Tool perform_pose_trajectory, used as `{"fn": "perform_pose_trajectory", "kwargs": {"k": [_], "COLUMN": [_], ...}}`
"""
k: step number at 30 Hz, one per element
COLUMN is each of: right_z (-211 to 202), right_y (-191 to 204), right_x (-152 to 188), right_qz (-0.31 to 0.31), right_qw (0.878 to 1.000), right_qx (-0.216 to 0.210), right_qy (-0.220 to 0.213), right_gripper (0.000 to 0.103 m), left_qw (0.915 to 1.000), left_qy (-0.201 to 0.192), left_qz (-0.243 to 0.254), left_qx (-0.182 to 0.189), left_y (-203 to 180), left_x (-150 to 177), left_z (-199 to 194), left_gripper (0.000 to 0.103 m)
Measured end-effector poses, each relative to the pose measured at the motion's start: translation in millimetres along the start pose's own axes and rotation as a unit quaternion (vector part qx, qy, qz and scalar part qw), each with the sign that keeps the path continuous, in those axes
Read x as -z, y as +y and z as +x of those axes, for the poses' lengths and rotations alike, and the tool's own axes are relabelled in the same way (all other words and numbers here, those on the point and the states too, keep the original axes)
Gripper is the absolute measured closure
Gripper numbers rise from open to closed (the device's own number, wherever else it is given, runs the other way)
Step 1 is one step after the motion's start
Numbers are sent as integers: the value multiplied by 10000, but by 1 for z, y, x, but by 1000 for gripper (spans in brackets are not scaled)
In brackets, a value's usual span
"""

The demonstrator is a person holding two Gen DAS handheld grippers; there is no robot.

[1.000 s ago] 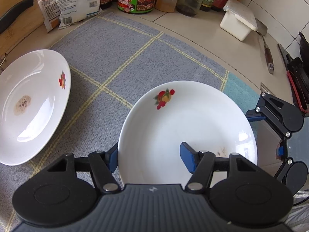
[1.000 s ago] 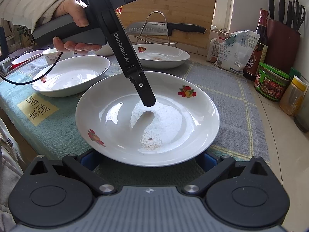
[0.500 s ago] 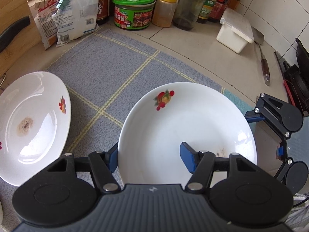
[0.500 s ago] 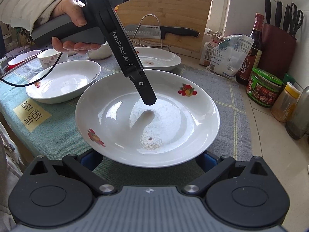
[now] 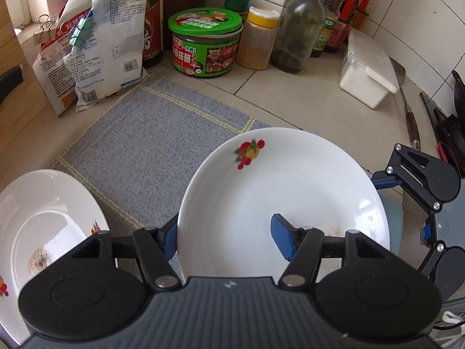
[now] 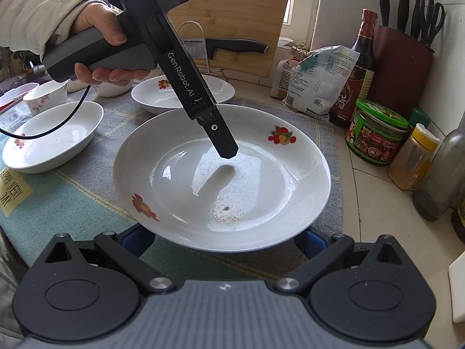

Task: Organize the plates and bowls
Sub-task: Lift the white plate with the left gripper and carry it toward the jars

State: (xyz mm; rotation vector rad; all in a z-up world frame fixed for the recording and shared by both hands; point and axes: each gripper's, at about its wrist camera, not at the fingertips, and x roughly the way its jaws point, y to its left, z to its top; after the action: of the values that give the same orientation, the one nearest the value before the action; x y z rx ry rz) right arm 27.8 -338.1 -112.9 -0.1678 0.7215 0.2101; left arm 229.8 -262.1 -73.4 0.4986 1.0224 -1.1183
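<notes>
A white deep plate with fruit prints [image 5: 279, 192] [image 6: 221, 180] hangs just above the blue checked cloth [image 5: 151, 145]. My left gripper [image 5: 226, 238] is shut on its rim, with one blue pad outside the edge and the other inside the dish. In the right wrist view its inner finger [image 6: 223, 142] reaches down into the plate, held by a hand [image 6: 98, 26]. My right gripper [image 6: 223, 238] [image 5: 407, 206] stands open, its blue pads wide apart beneath the plate's near rim. A second soiled plate [image 5: 43, 232] [image 6: 215, 93] lies on the cloth.
An oval dish [image 6: 55, 133] and small bowls [image 6: 46, 96] sit at the far left. Jars, a green tin [image 5: 206, 43], bottles and clipped bags [image 5: 96, 49] line the wall. A white box [image 5: 366, 69], a knife block [image 6: 401, 67] and a cutting board [image 6: 241, 17] stand nearby.
Both grippers have carried the plate across the cloth toward the jars and bottles, which now look closer. The second plate has slid to the lower left of the left wrist view.
</notes>
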Motion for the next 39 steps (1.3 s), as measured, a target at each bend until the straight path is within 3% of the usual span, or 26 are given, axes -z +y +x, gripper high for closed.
{"fn": "perform_pose_trajectory", "kwargs": {"k": [19, 39], "right_z": [39, 53], "right_y": [-41, -49], "right_x": [-18, -20], "right_qz": [141, 324], "right_qw": [9996, 9987], "right_qx": [208, 321], "right_qy": [133, 243], "right_gripper": [0, 0], "left_qw": [9998, 9996], "left_qy": [-191, -239], "left_qz": [76, 125], "left_qx": [-64, -106], "left_y": [30, 34], "left_x": [-46, -54], "left_z": [36, 58], "left_gripper": [40, 40]}}
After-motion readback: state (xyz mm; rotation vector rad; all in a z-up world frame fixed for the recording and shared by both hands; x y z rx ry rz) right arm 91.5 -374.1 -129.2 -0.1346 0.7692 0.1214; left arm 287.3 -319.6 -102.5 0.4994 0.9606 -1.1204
